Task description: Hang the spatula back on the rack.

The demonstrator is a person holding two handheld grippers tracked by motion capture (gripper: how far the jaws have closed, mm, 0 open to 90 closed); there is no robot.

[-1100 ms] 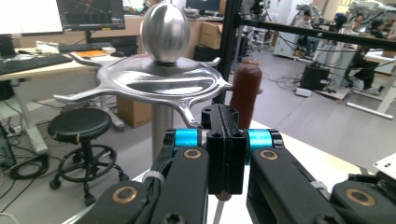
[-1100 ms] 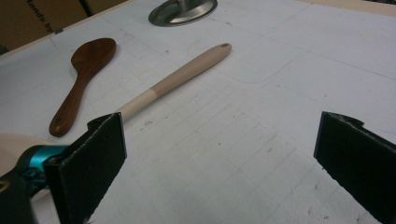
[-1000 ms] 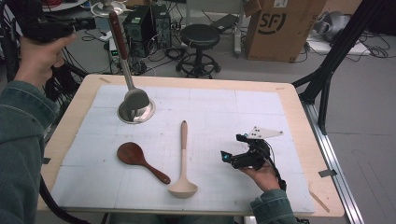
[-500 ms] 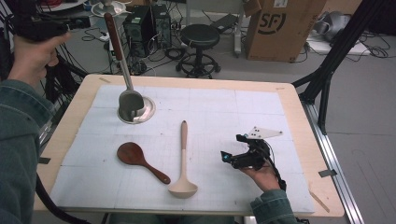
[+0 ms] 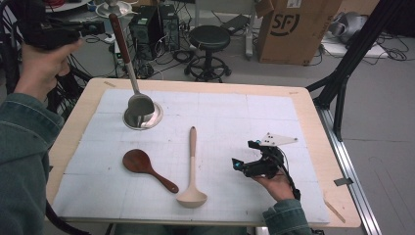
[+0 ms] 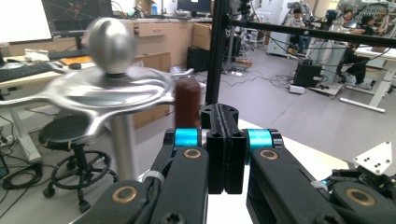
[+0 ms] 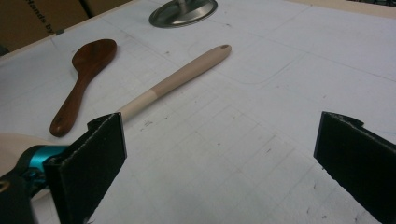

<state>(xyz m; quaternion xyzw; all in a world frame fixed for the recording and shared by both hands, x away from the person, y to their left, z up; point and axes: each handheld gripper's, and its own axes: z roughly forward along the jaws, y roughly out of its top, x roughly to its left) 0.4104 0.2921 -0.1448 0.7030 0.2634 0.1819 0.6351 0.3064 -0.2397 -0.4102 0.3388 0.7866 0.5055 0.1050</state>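
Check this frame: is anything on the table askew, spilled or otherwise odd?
Nothing is spilled or damaged. One oddity: the metal ladle leans with its bowl in the steel holder base, its brown handle slanting up and away from the shut left tool. The dark wooden spoon and pale ladle lie flat.

Right half of surface (image 5: 293, 122) open, w/ room to pass behind and beside right gripper (image 5: 254, 164). Centre-left blocked: beige ladle (image 5: 192, 169), dark spoon (image 5: 147, 169) just beside it, steel dish (image 5: 143, 117) w/ tall ladle (image 5: 128, 63) standing up from it.
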